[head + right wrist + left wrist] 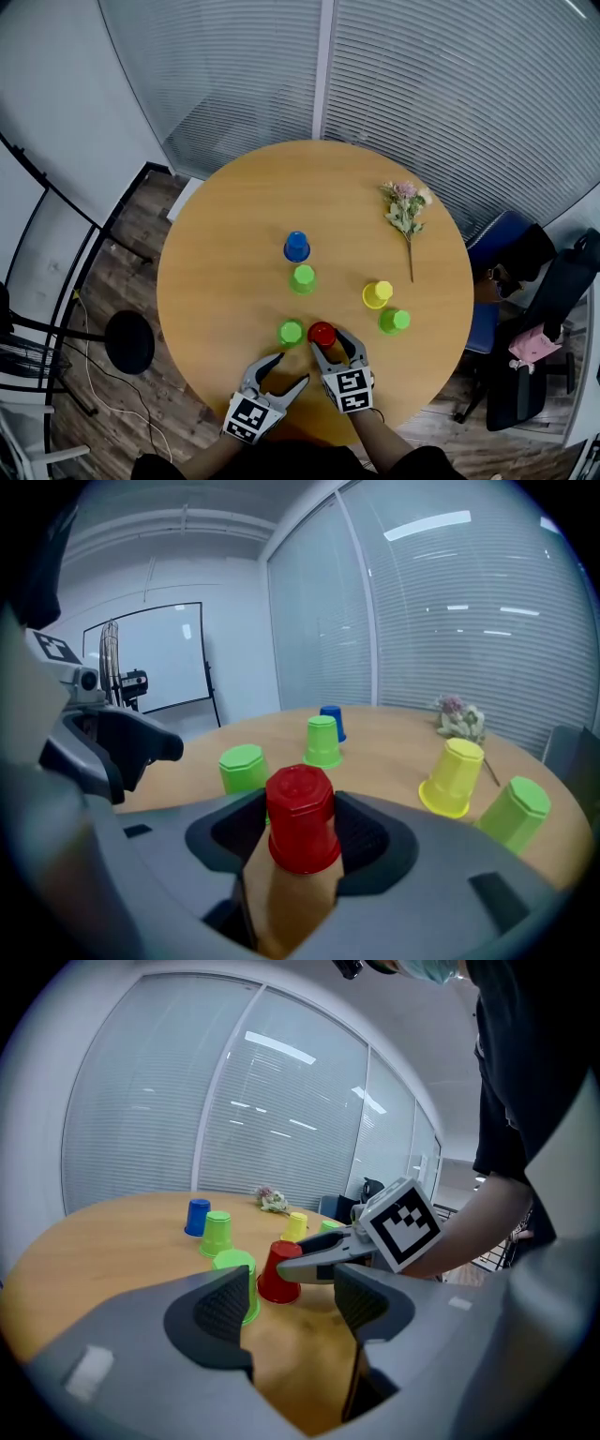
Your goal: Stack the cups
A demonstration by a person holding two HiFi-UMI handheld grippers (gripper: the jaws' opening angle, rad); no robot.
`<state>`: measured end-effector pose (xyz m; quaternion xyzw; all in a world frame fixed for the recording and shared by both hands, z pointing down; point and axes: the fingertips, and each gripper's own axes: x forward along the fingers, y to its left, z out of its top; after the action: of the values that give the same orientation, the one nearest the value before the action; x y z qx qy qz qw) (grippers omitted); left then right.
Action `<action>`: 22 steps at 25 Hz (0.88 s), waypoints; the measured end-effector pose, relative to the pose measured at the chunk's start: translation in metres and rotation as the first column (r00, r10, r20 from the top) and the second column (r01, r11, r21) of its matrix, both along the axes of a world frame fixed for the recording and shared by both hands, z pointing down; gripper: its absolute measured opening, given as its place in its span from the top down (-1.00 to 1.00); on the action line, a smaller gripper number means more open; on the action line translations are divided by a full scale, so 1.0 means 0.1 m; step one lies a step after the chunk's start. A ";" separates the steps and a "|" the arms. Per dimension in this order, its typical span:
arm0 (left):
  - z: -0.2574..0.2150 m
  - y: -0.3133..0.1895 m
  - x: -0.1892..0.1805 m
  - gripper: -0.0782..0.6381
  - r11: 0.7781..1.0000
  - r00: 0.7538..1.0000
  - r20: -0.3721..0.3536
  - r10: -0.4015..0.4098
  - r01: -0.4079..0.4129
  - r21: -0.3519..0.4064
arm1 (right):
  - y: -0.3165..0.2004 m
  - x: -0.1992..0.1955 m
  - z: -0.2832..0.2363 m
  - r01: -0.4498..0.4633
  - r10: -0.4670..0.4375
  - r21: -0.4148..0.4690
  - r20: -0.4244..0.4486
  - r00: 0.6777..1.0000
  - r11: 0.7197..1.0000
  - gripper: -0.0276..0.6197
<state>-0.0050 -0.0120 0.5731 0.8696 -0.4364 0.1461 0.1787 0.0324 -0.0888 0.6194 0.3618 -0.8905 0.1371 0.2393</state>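
Note:
Six cups stand upside down on the round wooden table (pixel 216 281). The red cup (pixel 322 333) (pixel 302 817) sits near the front edge, between the fingers of my right gripper (pixel 329 341) (pixel 302 834). Both pads touch its sides, and it still rests on the table. A green cup (pixel 291 332) (pixel 234 1262) stands just to its left. My left gripper (pixel 289 369) (pixel 292 1302) is open and holds nothing, a little short of that green cup. Farther out are a blue cup (pixel 297 247), another green cup (pixel 303 278), a yellow cup (pixel 377 294) and a third green cup (pixel 394 321).
A sprig of dried flowers (pixel 405 211) lies at the table's far right. Slatted glass walls stand behind the table. A chair with dark and pink things on it (pixel 534 319) is at the right, and a black round stand base (pixel 129 342) is on the floor at the left.

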 end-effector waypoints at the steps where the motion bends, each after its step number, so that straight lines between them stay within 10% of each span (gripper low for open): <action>1: 0.00 0.00 -0.02 0.03 1.000 1.000 0.000 -0.003 0.003 0.000 | 0.00 -0.01 0.00 -0.001 0.001 -0.001 0.001 1.000 1.000 0.22; 22: -0.35 -0.82 -0.43 0.03 0.992 0.999 -0.030 0.033 -0.029 0.123 | -0.06 -0.20 -0.75 -0.115 0.108 0.048 0.121 0.987 0.992 0.13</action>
<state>-0.0479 -0.0944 0.5377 0.8879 -0.4280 0.1080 0.1297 0.0127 -0.0949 0.5446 0.4088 -0.8849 0.1469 0.1683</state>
